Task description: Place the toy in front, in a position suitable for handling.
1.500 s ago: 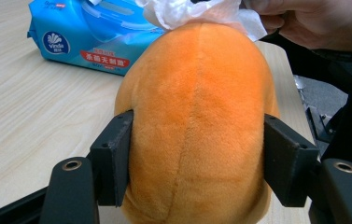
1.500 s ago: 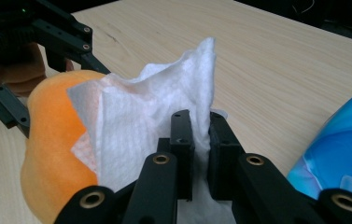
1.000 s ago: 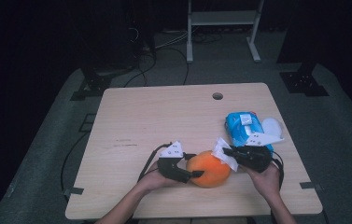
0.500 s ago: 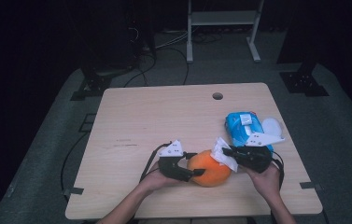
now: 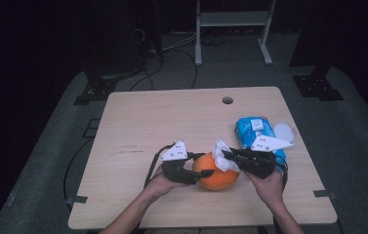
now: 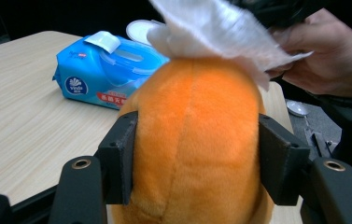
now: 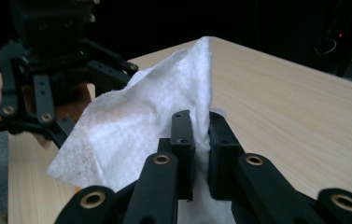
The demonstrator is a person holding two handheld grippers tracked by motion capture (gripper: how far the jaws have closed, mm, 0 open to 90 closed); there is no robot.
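Left gripper [image 6: 194, 158]: pads pressed on both flanks of an orange plush toy [image 6: 197, 140], jaws just closing further, fur bulging between them, so the toy is pinned w/ a firm squeeze, likely to steady it for wiping. Right gripper [image 7: 200, 154]: jaws nearly together, a white wet wipe [image 7: 136, 126] pinched between the pads, its loose end draped fwd over the toy's top. In the high view the toy [image 5: 216, 174] sits near the front edge of the wooden table [image 5: 137, 126], between the left gripper [image 5: 198, 173] & the right gripper [image 5: 228, 157], the wipe [image 5: 222, 155] touching its upper right side. Just behind the right hand, a blue wipes pack [image 5: 255, 132], lid flipped open, prob. the wipe's source, kept within easy reach.
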